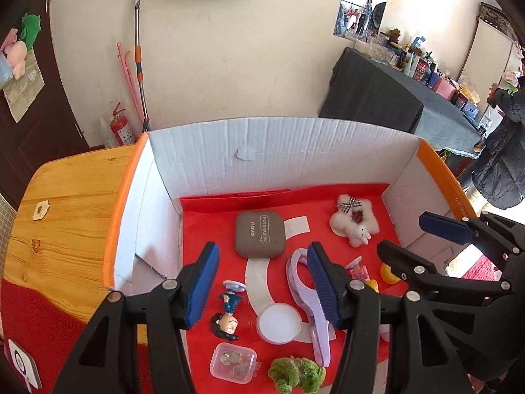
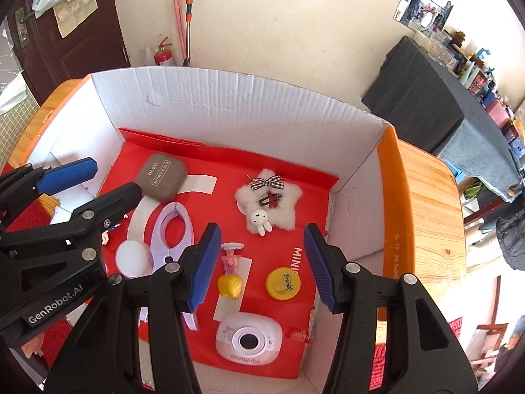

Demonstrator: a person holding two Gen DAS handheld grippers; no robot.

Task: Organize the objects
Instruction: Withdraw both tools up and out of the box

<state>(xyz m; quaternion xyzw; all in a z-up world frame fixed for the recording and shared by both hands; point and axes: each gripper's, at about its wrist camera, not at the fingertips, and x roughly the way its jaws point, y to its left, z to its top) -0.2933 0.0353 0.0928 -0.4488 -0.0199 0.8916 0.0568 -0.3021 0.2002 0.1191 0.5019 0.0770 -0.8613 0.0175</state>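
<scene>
A white cardboard box with orange rims holds small items on a red bag. My left gripper is open and empty above a brown eyeshadow case, a doll figurine, a lilac clip, a clear small box and a green fuzzy toy. My right gripper is open and empty above a yellow-headed pink figurine, a yellow round tin, a toy camera and a white fluffy star with a bunny.
The box stands on a wooden table with a red cloth at the near left. A dark-covered table with bottles and a person are at the right. A fire extinguisher stands by the wall.
</scene>
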